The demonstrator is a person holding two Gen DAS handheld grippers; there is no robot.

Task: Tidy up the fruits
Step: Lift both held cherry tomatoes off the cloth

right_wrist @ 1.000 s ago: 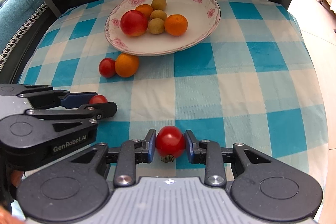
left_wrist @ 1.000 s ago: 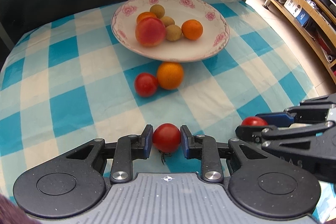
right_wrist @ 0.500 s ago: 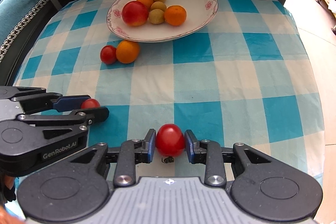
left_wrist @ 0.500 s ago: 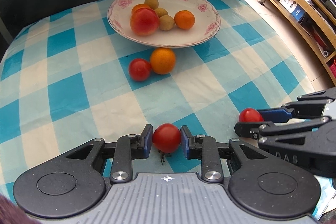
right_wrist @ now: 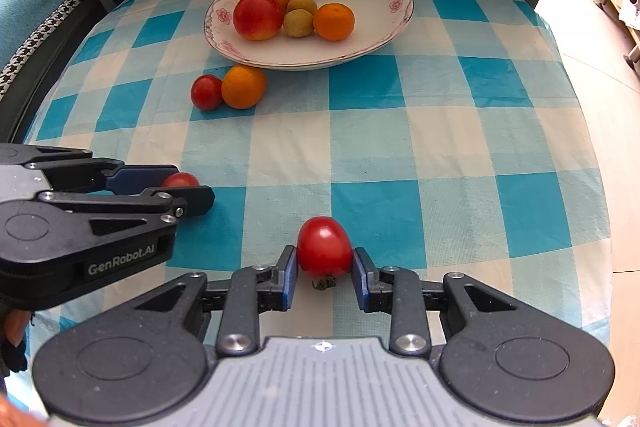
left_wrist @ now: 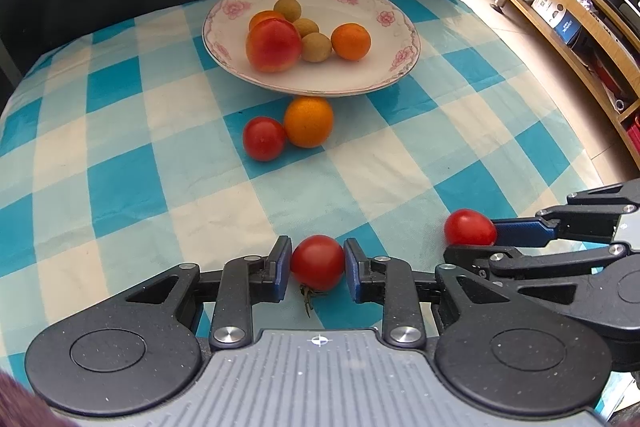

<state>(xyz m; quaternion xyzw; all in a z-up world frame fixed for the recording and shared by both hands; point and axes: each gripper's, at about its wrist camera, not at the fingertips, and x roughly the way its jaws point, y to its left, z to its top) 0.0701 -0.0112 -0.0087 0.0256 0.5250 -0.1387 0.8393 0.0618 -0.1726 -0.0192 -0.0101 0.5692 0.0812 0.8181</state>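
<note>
**Two gripped tomatoes, a crowded plate ahead**

The left hand-held gripper (left_wrist: 318, 263) is clamped on a tomato (left_wrist: 318, 261); the right hand-held gripper (right_wrist: 325, 259) likewise pinches its own tomato (right_wrist: 325, 247). Squeezing harder could burst either. Ahead of both, on the worktop (left_wrist: 120, 167), a loose tomato (left_wrist: 264, 138) and orange (left_wrist: 308, 121) could roll if nudged. Beyond them, the plate (left_wrist: 360, 83) is crowded, so drops may scatter its fruit.

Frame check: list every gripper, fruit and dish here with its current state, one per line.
Left gripper: shut on a cherry tomato.
Right gripper: shut on a cherry tomato.
Loose tomato: on the cloth, touching the loose orange.
Loose orange: on the cloth beside the plate's near rim.
Plate: upright, holding a peach, two oranges, three longans.
</note>
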